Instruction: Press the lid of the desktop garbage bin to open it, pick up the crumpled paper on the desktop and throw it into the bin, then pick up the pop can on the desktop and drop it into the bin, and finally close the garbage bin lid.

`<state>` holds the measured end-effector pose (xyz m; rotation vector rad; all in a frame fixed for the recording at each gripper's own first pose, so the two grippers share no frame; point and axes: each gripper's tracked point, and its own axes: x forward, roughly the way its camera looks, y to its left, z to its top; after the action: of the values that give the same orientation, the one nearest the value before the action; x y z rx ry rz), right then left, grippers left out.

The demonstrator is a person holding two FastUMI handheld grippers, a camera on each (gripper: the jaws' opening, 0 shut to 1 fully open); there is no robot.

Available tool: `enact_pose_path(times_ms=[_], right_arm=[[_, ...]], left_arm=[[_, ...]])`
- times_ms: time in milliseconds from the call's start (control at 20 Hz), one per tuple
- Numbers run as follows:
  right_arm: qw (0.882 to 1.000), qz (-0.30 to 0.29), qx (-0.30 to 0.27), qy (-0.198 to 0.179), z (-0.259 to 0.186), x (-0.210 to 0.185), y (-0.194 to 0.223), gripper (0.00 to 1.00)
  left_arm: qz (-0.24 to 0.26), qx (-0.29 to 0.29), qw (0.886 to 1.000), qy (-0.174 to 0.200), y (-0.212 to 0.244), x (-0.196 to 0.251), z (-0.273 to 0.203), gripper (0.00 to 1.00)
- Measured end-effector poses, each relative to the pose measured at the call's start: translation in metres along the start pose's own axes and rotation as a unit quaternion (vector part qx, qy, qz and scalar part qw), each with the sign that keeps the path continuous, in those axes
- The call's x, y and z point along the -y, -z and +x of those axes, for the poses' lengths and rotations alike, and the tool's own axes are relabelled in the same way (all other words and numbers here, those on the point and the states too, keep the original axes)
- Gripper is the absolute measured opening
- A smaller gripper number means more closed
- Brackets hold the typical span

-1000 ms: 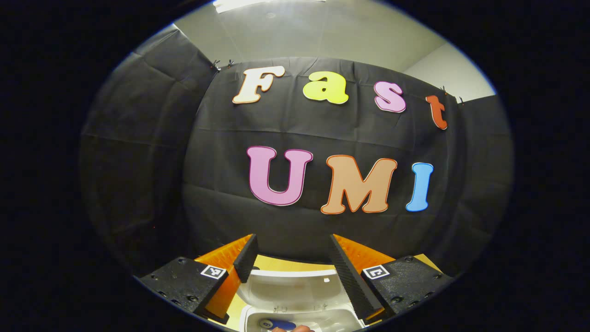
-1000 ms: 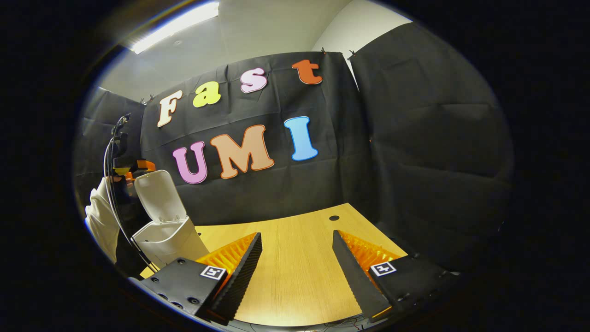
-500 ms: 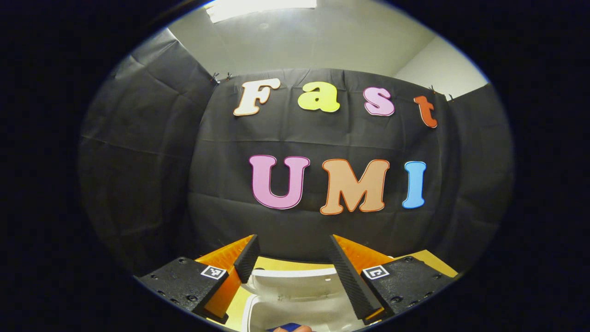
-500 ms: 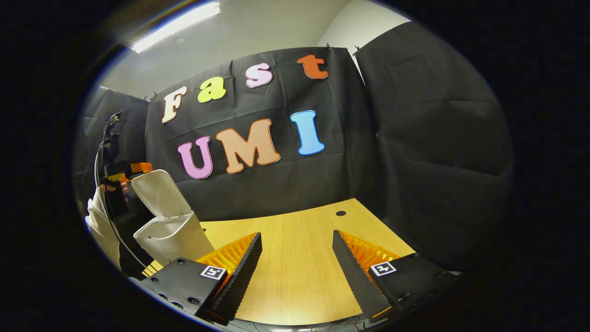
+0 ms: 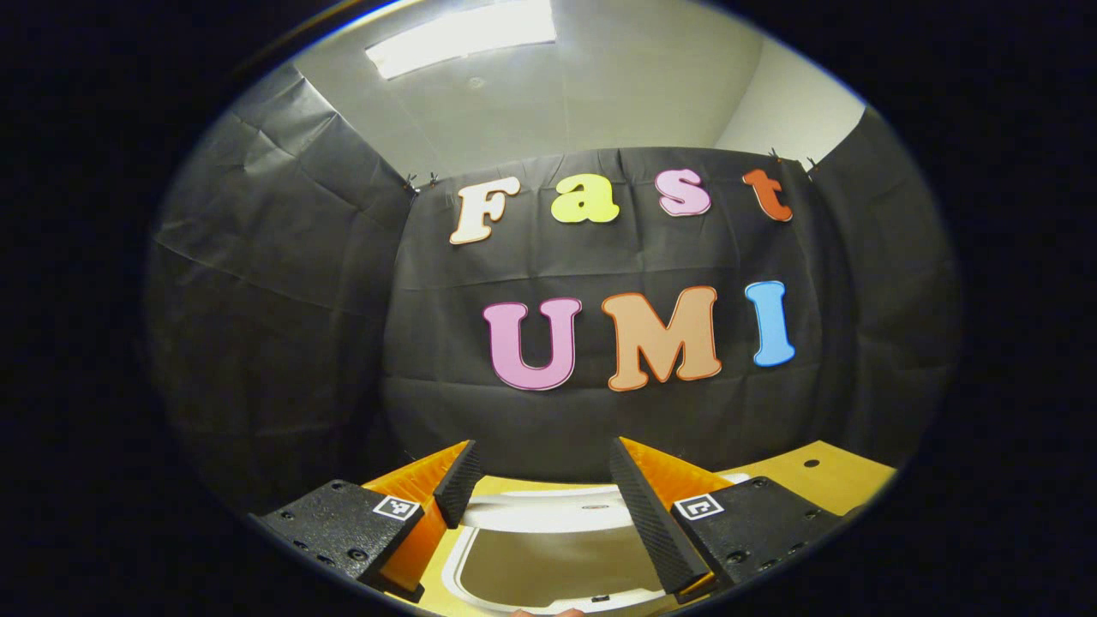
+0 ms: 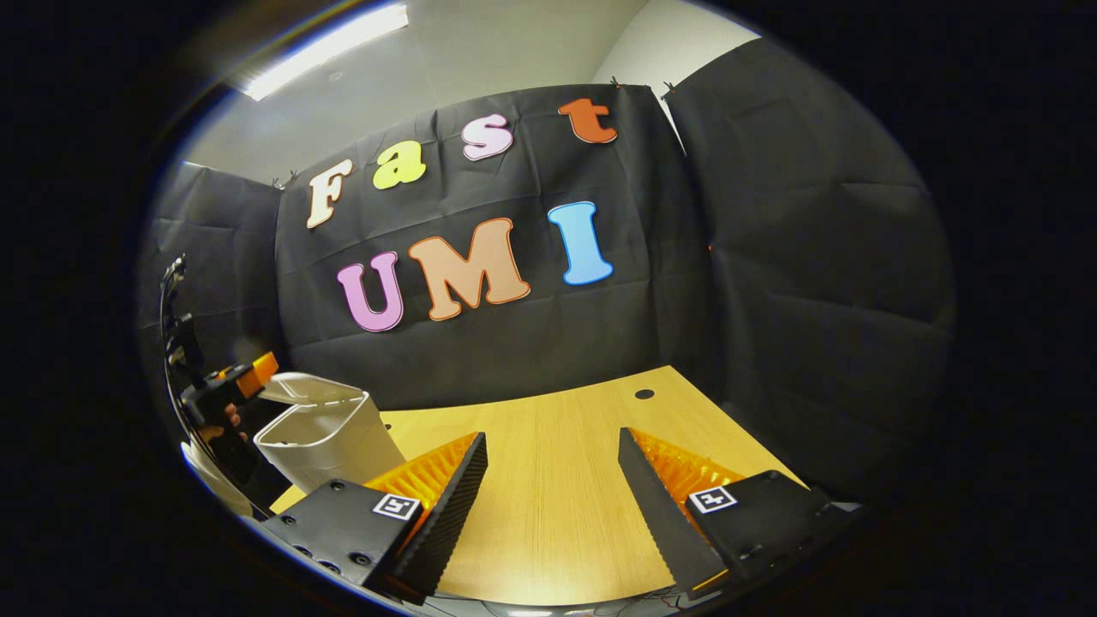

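The bin sits at the desk's left end; its lid is nearly down. Left gripper open above lid, right gripper open, empty. Lid likely light, hinged plastic (press near the front edge).

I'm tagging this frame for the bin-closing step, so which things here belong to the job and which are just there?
Part of the job:
- garbage bin, white, on the desk's left
- its lid, tipped down almost flat over the opening
- left gripper, right at the lid
- right gripper, fingers apart over bare wood

Just there:
- wooden desk
- cable hole in the desk
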<state>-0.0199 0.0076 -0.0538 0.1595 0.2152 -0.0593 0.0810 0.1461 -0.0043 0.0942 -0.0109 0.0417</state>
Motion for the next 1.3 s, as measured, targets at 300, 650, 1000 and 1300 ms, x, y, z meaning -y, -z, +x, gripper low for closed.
enact_pose_path(times_ms=[300,650,1000,1300], right_arm=[[1.0,-0.002,-0.009,-0.003,0.001,-0.006,0.005,0.98],[0.999,-0.017,-0.034,-0.013,0.005,-0.017,0.022,0.97],[0.998,-0.03,-0.052,-0.014,0.006,-0.02,0.031,0.97],[0.998,-0.03,-0.055,-0.014,0.001,-0.019,0.036,0.98]], left_arm=[[-0.018,-0.043,0.999,0.0,0.055,0.013,-0.014,0.91],[0.003,0.013,1.0,-0.008,0.055,0.012,-0.019,0.92],[-0.008,0.076,0.997,-0.022,0.051,0.01,-0.02,0.91],[-0.03,0.074,0.997,-0.024,0.053,0.008,-0.02,0.92]])
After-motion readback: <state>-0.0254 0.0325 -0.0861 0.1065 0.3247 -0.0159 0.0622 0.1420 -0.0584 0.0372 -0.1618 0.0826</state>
